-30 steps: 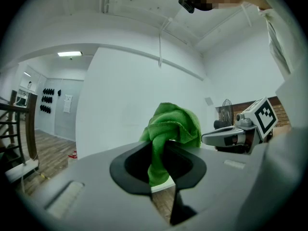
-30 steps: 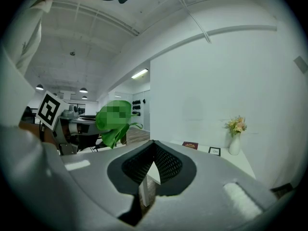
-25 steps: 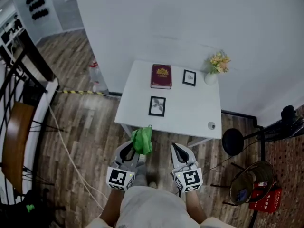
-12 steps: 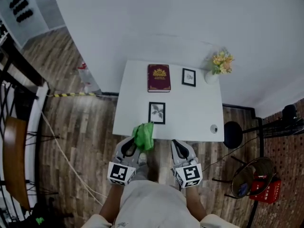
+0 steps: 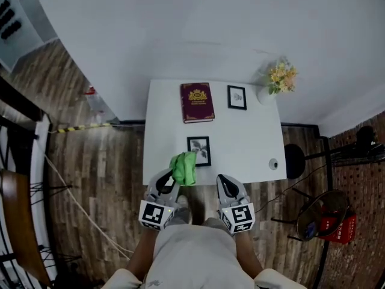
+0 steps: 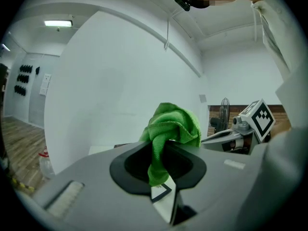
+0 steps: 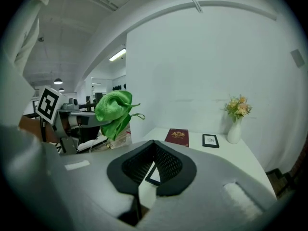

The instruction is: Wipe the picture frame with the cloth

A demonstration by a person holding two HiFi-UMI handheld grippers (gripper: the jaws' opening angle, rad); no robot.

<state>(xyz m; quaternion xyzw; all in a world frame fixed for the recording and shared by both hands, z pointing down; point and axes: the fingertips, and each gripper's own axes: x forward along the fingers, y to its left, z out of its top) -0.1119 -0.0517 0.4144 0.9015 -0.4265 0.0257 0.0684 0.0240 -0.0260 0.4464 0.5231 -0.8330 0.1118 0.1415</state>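
White surface against a pale wall: the left hand-held gripper is clamped on a bunched green cloth, held over the near edge. From the head view the cloth covers the near-left corner of a picture frame lying flat there. The right hand-held gripper, jaws closed on nothing, hangs just off the near edge. Farther back lie a red book, a second frame and a vase of flowers.
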